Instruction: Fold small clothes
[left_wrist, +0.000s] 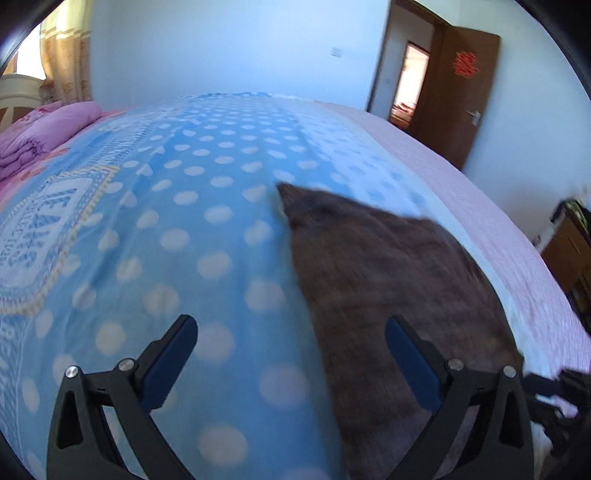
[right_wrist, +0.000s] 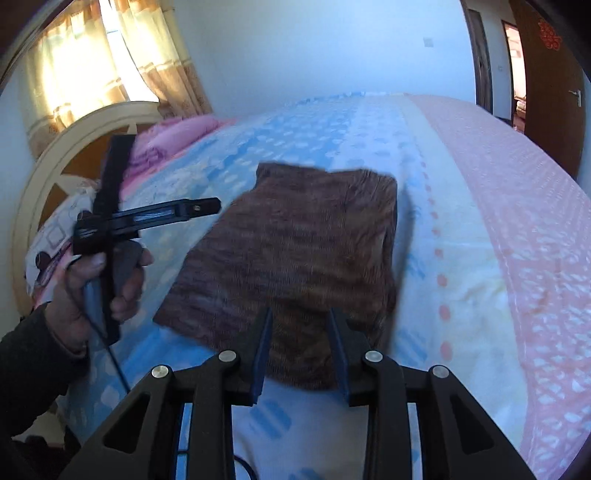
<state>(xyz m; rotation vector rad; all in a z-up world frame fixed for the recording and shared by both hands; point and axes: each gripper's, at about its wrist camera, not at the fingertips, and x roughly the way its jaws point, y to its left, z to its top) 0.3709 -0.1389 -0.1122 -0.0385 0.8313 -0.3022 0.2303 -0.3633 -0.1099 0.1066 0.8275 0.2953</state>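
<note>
Brown folded garment (right_wrist: 295, 251) on bedspread (right_wrist: 369, 140)

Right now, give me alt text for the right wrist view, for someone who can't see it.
A brown folded garment lies flat on a blue polka-dot bedsheet, with the right tool hovering just above its near edge, jaws apart and holding nothing. At left, a hand holds the left tool beside the garment; a curtained window glows behind.
</note>
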